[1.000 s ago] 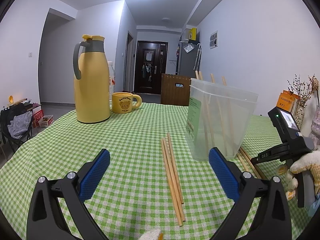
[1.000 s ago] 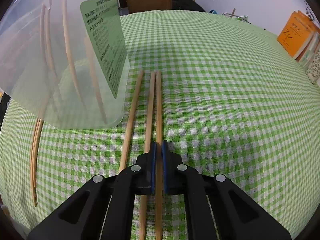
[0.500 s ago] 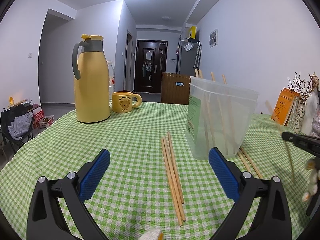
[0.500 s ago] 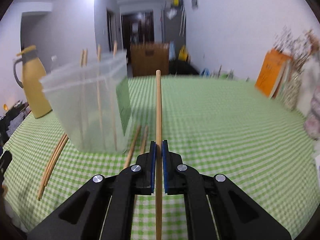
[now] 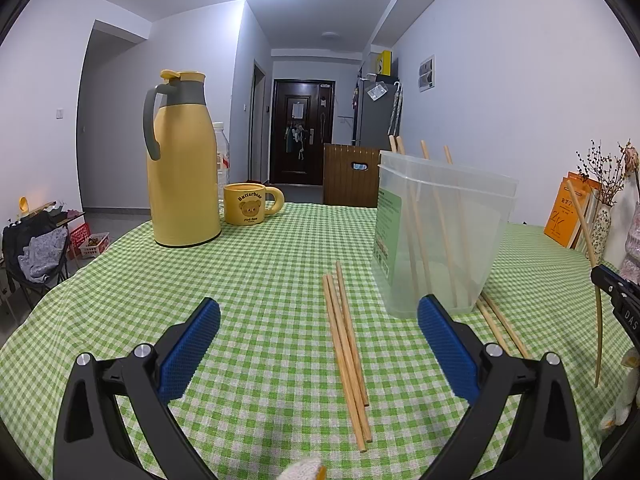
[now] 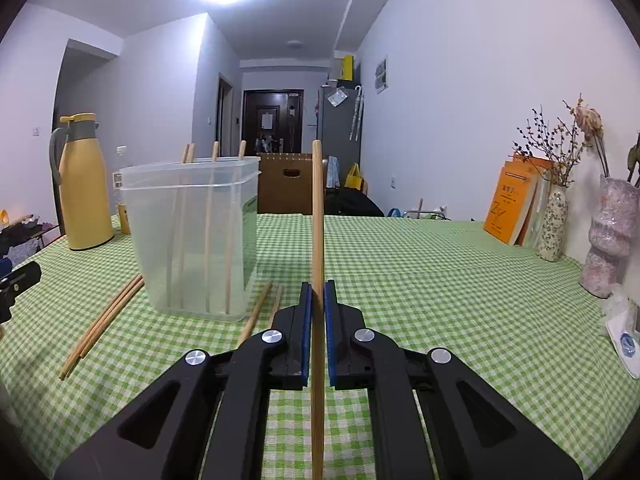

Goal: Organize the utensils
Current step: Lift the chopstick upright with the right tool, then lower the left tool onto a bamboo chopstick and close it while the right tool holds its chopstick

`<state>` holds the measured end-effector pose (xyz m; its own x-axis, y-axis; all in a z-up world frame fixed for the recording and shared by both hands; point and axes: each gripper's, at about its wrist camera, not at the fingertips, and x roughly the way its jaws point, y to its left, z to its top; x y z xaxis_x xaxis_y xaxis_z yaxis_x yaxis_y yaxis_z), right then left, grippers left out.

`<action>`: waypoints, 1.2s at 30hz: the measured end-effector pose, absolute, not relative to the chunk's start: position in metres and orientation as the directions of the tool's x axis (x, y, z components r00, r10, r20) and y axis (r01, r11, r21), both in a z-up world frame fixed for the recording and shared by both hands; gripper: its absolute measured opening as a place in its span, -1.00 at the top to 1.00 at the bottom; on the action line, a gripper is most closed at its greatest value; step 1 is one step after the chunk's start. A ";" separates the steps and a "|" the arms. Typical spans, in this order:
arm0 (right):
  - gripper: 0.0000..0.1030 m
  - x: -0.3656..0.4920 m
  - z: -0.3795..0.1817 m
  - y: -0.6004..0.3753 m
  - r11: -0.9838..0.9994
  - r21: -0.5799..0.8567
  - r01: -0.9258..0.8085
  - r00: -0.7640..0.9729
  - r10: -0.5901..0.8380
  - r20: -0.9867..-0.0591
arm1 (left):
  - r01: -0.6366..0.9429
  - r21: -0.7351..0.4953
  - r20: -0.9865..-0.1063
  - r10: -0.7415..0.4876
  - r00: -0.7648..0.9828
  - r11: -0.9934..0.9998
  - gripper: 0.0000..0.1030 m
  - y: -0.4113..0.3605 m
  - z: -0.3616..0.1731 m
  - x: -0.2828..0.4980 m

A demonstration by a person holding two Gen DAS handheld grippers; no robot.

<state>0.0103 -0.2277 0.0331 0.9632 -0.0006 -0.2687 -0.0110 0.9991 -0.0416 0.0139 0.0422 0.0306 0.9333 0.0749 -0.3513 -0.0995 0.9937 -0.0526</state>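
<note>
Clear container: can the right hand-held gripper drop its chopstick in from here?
Probably yes. The right hand-held gripper holds the chopstick upright, beside the clear container, whose top is open. Nothing stands between them, but the chopstick would have to rise above the rim.

The right gripper [image 6: 316,304] is clamped tight, its blue pads [image 6: 305,320] pressing both sides of one chopstick [image 6: 318,216], which runs up toward 12 o'clock past the fingertips and down toward 6 o'clock between the black arms. It points nearly level. In the left wrist view it shows at 3 o'clock, at the frame edge. The left gripper [image 5: 318,344] points forward and slightly down, its blue pads [image 5: 188,352] spread wide with nothing between them.
</note>
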 end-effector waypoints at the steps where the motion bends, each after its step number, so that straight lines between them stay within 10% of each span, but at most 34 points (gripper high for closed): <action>1: 0.88 0.009 0.033 -0.229 0.999 -0.038 -0.011 0.964 0.000 -0.265 | -0.099 -0.052 -0.351 0.075 0.933 0.994 -0.87 0.042 0.031 0.014; 22: 0.88 0.010 0.033 -0.231 1.000 -0.017 -0.014 0.964 0.009 -0.267 | -0.099 -0.045 -0.372 0.075 0.925 0.994 -0.86 0.043 0.041 0.013; 36: 0.88 0.010 0.033 -0.231 1.000 -0.017 -0.017 0.963 0.012 -0.268 | -0.075 -0.036 -0.558 0.042 0.828 0.996 -0.86 0.052 0.048 0.053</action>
<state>0.0097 -0.2315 0.0333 0.9634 0.0121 -0.2678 -0.0173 0.9997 -0.0169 0.0530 0.0516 0.0481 0.8284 0.0425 -0.5585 -0.0755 0.9965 -0.0362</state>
